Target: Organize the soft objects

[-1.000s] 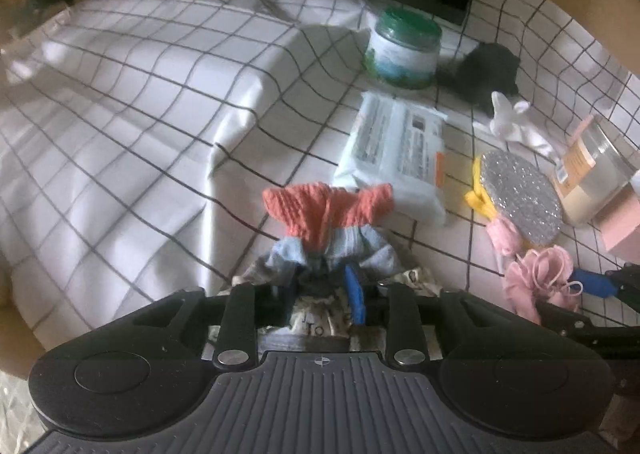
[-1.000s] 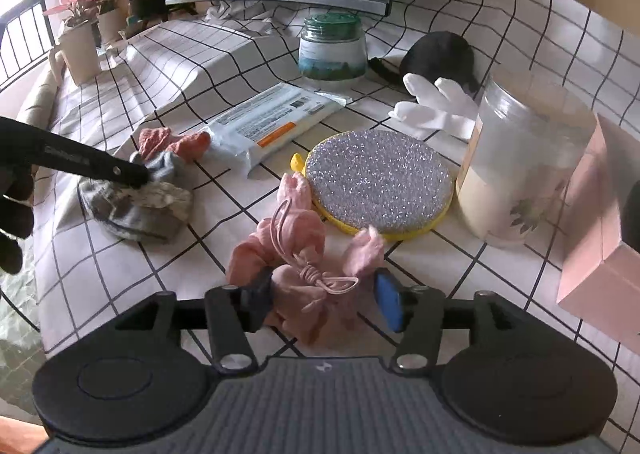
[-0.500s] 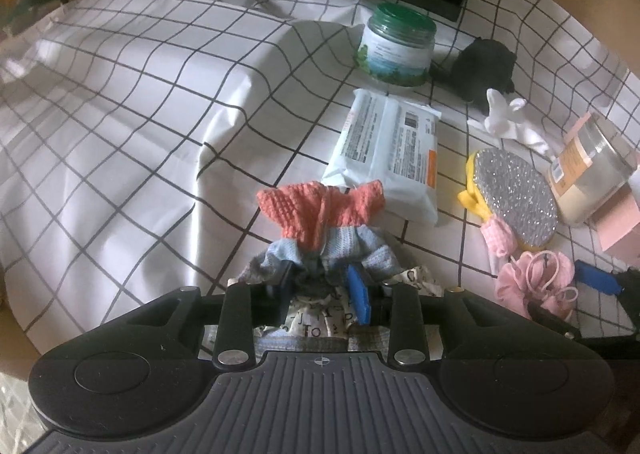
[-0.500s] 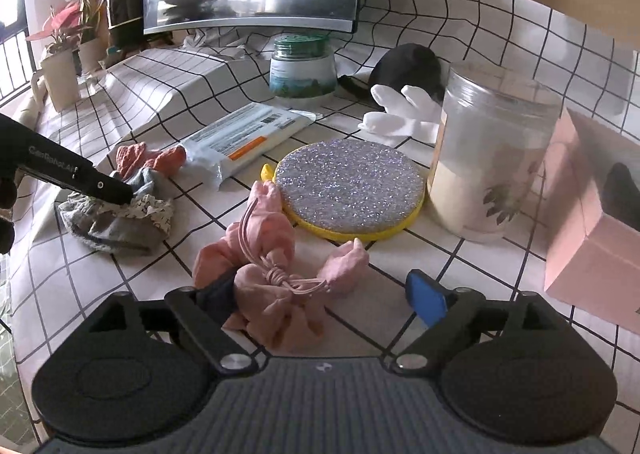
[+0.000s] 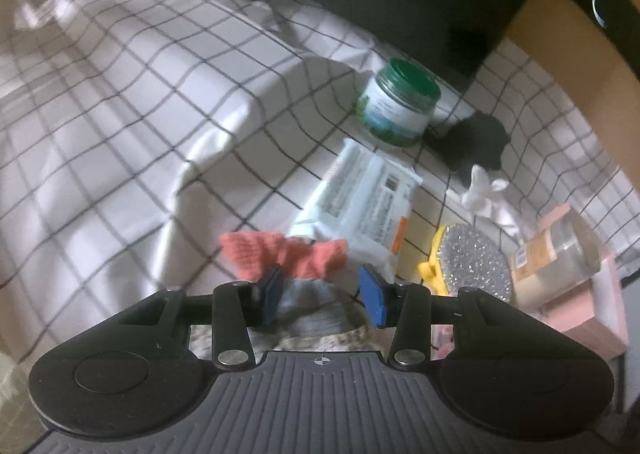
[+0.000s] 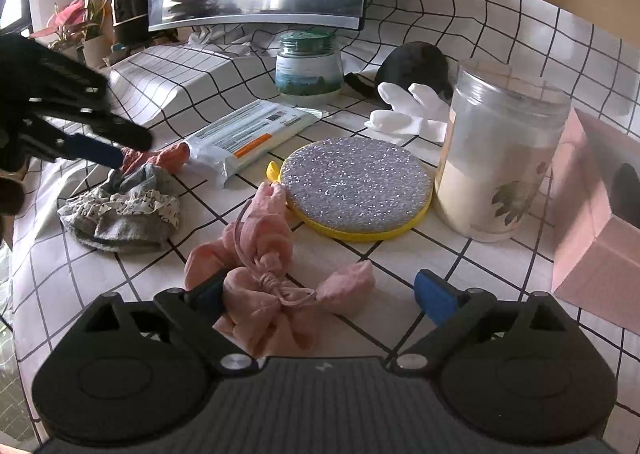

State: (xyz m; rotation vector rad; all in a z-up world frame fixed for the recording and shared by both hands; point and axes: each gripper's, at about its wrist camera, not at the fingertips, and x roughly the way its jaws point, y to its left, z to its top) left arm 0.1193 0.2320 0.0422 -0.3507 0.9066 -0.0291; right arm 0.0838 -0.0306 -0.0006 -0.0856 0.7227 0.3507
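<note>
Fig.: L gripper (image 5: pixel 324 292) released over sock bundle (image 6: pixel 124 205), lower left of right view. R gripper (image 6: pixel 324 294) released, straddling pink pouch (image 6: pixel 264 278), bottom centre. Both prob. light, limp; pinch at thick middle.

Sitting on the checked cloth are:

- two jars: one green-lidded glass jar (image 6: pixel 309 62) and one tall clear plastic jar (image 6: pixel 496 157)
- one flat white packet of wipes (image 6: pixel 250 135)
- one round glittery silver pad (image 6: pixel 356 183)
- one pink cloth drawstring bag (image 6: pixel 264 274)
- one white glove (image 6: pixel 412 111)
- one bundle of orange and grey socks (image 6: pixel 124 201)
- one pink box (image 6: pixel 596 213)
- one black cap (image 6: pixel 414 65)
</note>
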